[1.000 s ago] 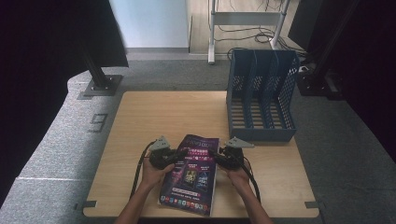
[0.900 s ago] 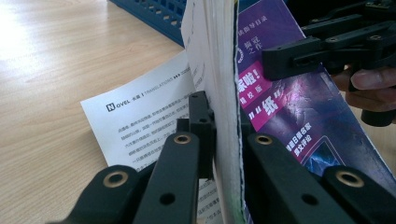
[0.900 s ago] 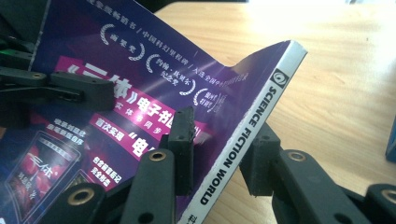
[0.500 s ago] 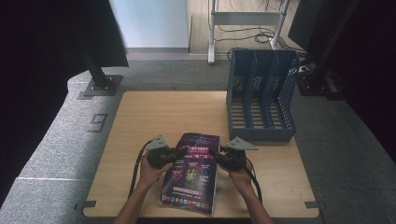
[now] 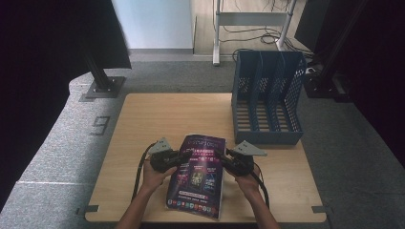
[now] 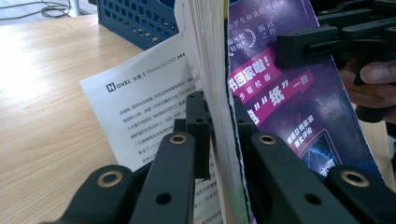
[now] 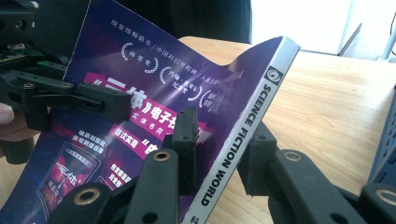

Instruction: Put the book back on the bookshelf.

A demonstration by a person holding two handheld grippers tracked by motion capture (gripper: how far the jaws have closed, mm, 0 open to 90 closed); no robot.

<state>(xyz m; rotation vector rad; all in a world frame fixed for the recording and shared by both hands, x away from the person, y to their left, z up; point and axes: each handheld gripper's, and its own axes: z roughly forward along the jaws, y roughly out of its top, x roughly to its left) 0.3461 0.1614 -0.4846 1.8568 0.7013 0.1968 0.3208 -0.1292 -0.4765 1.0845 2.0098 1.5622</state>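
High view: a purple magazine (image 5: pixel 198 174) sits near the worktop's (image 5: pixel 157 119) near edge, at about 6 o'clock from its centre, with the blue file rack (image 5: pixel 267 100) at 2 o'clock from it. The left gripper (image 5: pixel 175 157) has the magazine's 9 o'clock edge, the right gripper (image 5: pixel 223 161) its 3 o'clock edge, and the far end looks raised off the wood.

Left gripper view: the left gripper (image 6: pixel 219 135) has its fingers (image 6: pixel 198 126) clamped on the fore-edge of the pages, the cover to one side and a loose white printed page (image 6: pixel 144 107) fanning out on the other. The jaws have just been easing open a little, yet the pads press on the paper.

Right gripper view: the right gripper (image 7: pixel 219 140) has its fingers (image 7: pixel 186 135) clamped across the white spine (image 7: pixel 247 126), and the cover bows.

Judging from that bow, the magazine is light, floppy and glossy, so it may slip or sag. The spine is the stiffest hold; the open edge lets pages splay, so a deeper bite there would likely be safer.
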